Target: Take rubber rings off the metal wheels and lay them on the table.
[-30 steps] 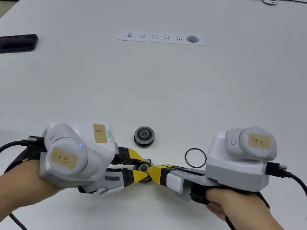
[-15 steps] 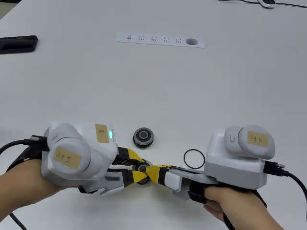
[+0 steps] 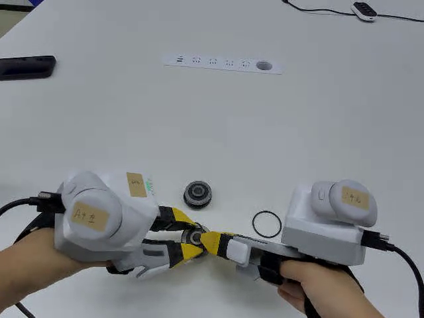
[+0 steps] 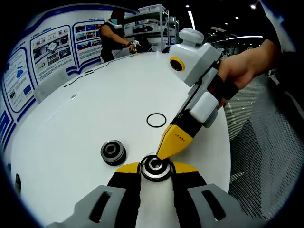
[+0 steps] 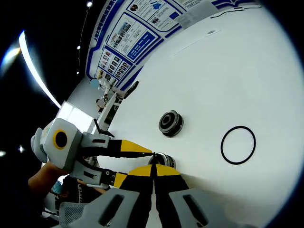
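Hardly moved since before. Pinching the wheel (image 4: 154, 167) at the tips of the left claw (image 3: 191, 237). Poking its rubber ring (image 4: 143, 170) with the right claw (image 5: 153, 164), pressed together. Might slip and drop the wheel if tugged too fast.

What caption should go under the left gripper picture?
Left hand-held gripper holds a metal wheel, right hand-held gripper touching its rim; a rubber ring lies beyond.

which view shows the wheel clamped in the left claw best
The left gripper view: the wheel faces the camera, held in the left claw. The head view shows it partly covered by the right claw; the right gripper view catches its edge.
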A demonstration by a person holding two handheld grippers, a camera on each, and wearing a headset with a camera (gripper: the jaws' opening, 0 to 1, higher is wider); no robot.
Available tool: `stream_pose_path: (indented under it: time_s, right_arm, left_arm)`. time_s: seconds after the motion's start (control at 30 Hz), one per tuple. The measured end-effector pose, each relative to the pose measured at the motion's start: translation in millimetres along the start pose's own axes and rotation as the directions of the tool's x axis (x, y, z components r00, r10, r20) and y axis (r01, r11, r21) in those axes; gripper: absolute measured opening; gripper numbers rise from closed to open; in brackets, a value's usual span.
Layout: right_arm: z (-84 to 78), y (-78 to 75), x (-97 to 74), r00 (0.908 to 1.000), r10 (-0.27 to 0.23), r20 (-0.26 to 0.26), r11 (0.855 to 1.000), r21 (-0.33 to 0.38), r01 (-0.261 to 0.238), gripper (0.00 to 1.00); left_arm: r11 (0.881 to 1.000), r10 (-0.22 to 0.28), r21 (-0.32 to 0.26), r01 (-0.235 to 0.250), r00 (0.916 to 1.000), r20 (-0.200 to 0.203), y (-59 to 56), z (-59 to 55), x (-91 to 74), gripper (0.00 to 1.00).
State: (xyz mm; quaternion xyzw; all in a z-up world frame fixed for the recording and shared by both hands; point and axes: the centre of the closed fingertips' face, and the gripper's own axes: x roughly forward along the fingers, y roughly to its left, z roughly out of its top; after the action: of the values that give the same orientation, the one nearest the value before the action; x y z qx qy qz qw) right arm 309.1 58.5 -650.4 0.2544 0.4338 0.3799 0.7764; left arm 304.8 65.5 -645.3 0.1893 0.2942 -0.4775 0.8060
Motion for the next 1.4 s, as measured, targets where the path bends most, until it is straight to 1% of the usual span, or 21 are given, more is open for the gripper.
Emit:
stream_pose_path:
  time_s: [0.07,0.13,0.23,0.3,0.33,0.37,0.4,0.43,0.5,0.57,0.63,0.67,0.73,0.77,0.8,0.93,1.0,1.1,1.17,1.27,1.4]
  right_arm:
    - [0.0,2.0,0.8,1.0000,0.007,-0.001,1.000,0.007,-0.007,0.02]
    - [0.2,3.7,1.7,0.9999,0.011,-0.001,1.000,0.009,-0.011,0.02]
    - [1.0,7.5,2.3,0.9997,0.023,0.004,1.000,0.020,-0.023,0.02]
    - [3.5,12.4,1.3,0.9990,0.041,0.016,0.998,0.036,-0.042,0.02]
    - [5.4,14.6,0.2,0.9984,0.051,0.024,0.998,0.046,-0.052,0.02]
    - [8.9,16.6,-1.6,0.9976,0.058,0.039,0.996,0.059,-0.060,0.02]
    - [11.5,17.4,-2.8,0.9968,0.063,0.049,0.996,0.067,-0.066,0.02]
    - [13.9,17.9,-4.1,0.9960,0.068,0.057,0.995,0.073,-0.073,0.02]
    - [20.5,16.0,-8.2,0.9945,0.065,0.082,0.993,0.091,-0.072,0.02]
    - [26.7,11.6,-13.6,0.9931,0.058,0.102,0.992,0.102,-0.069,0.02]
    - [32.0,3.3,-19.2,0.9919,0.036,0.122,0.992,0.115,-0.050,0.02]
    - [33.7,0.2,-21.7,0.9913,0.029,0.129,0.992,0.119,-0.044,0.02]
    - [36.7,-9.4,-28.4,0.9895,0.006,0.144,0.992,0.126,-0.024,0.02]
    - [37.2,-14.3,-31.0,0.9892,-0.004,0.146,0.992,0.125,-0.015,0.02]
    - [37.6,-24.2,-35.1,0.9879,-0.028,0.152,0.990,0.143,0.006,0.02]
    - [38.6,-53.3,-48.7,0.9806,-0.093,0.173,0.980,0.191,0.059,0.02]
    - [39.7,-61.4,-53.5,0.9772,-0.110,0.181,0.976,0.206,0.072,0.02]
    - [43.8,-74.5,-60.8,0.9685,-0.145,0.203,0.967,0.234,0.096,0.02]
    - [44.7,-80.8,-63.2,0.9651,-0.163,0.205,0.962,0.249,0.109,0.02]
    - [43.5,-85.2,-64.3,0.9625,-0.183,0.200,0.956,0.264,0.127,0.02]
    - [40.0,-87.3,-65.3,0.9609,-0.203,0.188,0.950,0.274,0.147,0.02]
  left_arm:
    - [1.000,0.019,-0.014,-0.019,0.9997,0.015,3.8,2.5,-6.9,0.28]
    - [0.999,0.039,-0.030,-0.038,0.9988,0.028,9.0,4.5,-13.4,0.28]
    - [0.997,0.072,-0.022,-0.071,0.9971,0.028,16.6,4.7,-21.5,0.28]
    - [0.996,0.088,-0.036,-0.086,0.9950,0.047,21.3,7.0,-26.6,0.30]
    - [0.994,0.100,-0.055,-0.096,0.9924,0.072,23.7,10.9,-28.5,0.30]
    - [0.990,0.119,-0.091,-0.108,0.9852,0.123,27.0,18.9,-31.5,0.31]
    - [0.989,0.125,-0.103,-0.111,0.9809,0.149,28.2,23.2,-33.7,0.32]
    - [0.988,0.130,-0.110,-0.113,0.9772,0.167,28.9,26.6,-35.9,0.33]
    - [0.987,0.137,-0.112,-0.118,0.9749,0.176,29.8,29.0,-39.3,0.35]
    - [0.986,0.141,-0.109,-0.124,0.9758,0.168,30.4,28.3,-38.7,0.36]
    - [0.988,0.148,-0.075,-0.137,0.9769,0.154,30.8,27.6,-38.8,0.36]
    - [0.988,0.150,-0.060,-0.142,0.9750,0.163,30.5,29.9,-39.3,0.36]
    - [0.988,0.149,-0.075,-0.137,0.9712,0.186,29.3,34.8,-40.1,0.36]
    - [0.988,0.148,-0.080,-0.135,0.9706,0.190,29.3,35.8,-40.2,0.37]
    - [0.987,0.151,-0.077,-0.138,0.9689,0.196,29.9,37.7,-40.7,0.38]
    - [0.987,0.155,-0.079,-0.142,0.9674,0.200,32.0,40.4,-42.1,0.39]
    - [0.986,0.157,-0.081,-0.143,0.9677,0.197,33.2,40.2,-42.7,0.40]
    - [0.986,0.158,-0.084,-0.143,0.9676,0.197,35.0,40.1,-43.7,0.41]
    - [0.986,0.161,-0.085,-0.147,0.9678,0.194,36.5,39.1,-43.9,0.41]
    - [0.985,0.161,-0.088,-0.146,0.9688,0.189,37.8,37.6,-43.7,0.41]
    - [0.986,0.158,-0.088,-0.143,0.9690,0.190,37.8,37.6,-43.3,0.40]
